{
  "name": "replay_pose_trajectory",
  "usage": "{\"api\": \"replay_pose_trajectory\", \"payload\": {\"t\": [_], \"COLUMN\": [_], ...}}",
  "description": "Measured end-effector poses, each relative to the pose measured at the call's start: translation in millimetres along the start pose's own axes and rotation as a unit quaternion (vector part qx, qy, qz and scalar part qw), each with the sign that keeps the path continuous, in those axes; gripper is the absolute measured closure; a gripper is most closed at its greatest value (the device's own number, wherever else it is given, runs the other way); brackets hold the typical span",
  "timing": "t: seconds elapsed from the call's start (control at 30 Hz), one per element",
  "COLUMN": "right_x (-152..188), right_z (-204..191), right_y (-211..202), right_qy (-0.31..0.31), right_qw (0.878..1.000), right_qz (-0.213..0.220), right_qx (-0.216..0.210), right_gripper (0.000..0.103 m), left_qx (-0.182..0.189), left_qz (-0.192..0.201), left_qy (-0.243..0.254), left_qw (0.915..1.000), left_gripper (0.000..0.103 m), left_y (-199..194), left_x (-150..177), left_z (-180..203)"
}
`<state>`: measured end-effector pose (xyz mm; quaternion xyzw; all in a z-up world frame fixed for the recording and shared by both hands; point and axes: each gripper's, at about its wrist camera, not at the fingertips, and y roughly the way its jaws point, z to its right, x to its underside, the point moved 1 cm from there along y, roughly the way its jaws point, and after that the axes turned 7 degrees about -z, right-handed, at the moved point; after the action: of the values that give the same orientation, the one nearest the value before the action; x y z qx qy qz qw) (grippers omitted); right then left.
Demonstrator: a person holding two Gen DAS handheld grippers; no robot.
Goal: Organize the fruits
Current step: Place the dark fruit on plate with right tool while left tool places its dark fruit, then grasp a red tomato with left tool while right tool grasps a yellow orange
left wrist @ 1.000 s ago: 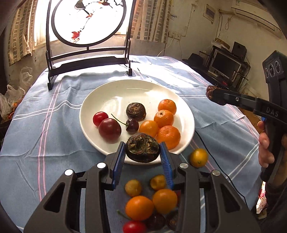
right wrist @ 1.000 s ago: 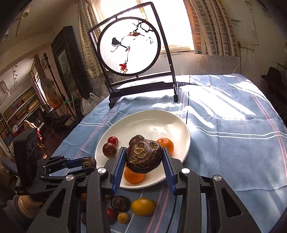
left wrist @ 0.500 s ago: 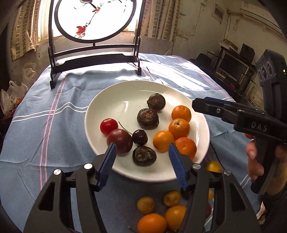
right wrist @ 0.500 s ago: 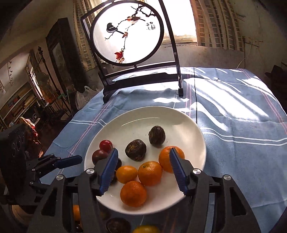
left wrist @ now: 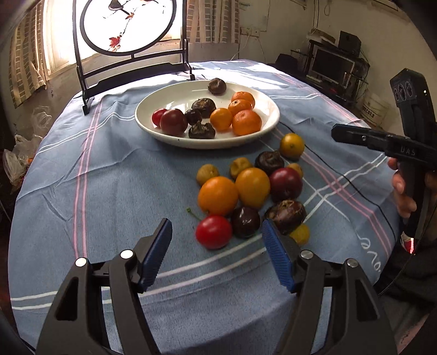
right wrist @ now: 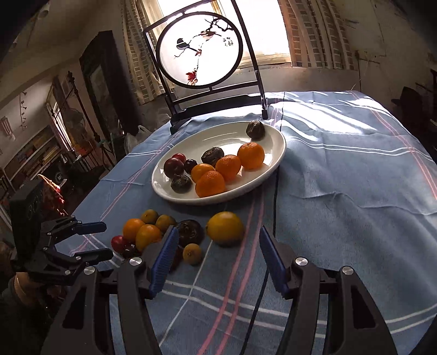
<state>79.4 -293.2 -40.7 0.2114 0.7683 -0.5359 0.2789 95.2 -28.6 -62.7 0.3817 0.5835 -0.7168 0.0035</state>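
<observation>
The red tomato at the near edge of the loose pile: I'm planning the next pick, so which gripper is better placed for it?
Probably left: the left gripper stands open right before the red tomato. The right gripper faces a yellow fruit.

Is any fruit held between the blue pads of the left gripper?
No, the left gripper stands open and empty above the tablecloth, and the red tomato lies on the cloth beyond its pads.

In the left wrist view, the small yellow fruit [left wrist: 301, 233] sits half hidden behind the left gripper's right finger [left wrist: 278, 254]. The round screen [left wrist: 128, 26] is cut by the top edge. In the right wrist view, the red tomato [right wrist: 118, 243] and dark cherry [right wrist: 129, 250] are partly covered by neighbouring fruit.
</observation>
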Motion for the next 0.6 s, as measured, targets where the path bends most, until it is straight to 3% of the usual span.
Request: {"api": "replay_pose_trajectory", "payload": {"t": [0.2, 0.4, 0.6], "right_x": [15, 19, 23], "right_z": [1, 0, -1], "right_y": [0, 2, 5], "right_qy": [0.007, 0.004, 0.001], "right_qw": [1.000, 1.000, 1.000], "right_qz": [-0.007, -0.008, -0.012], "right_qx": [-0.001, -0.003, -0.006], "right_gripper": [0.041, 0.041, 0.041], "left_qx": [-0.012, -0.018, -0.012], "left_qz": [-0.004, -0.017, -0.027], "left_qy": [-0.012, -0.013, -0.016], "left_qw": [0.9998, 0.9996, 0.9994], "left_gripper": [0.037, 0.059, 0.060], "left_y": [8, 19, 27], "left_x": [6, 6, 3], "left_z": [-4, -8, -10]}}
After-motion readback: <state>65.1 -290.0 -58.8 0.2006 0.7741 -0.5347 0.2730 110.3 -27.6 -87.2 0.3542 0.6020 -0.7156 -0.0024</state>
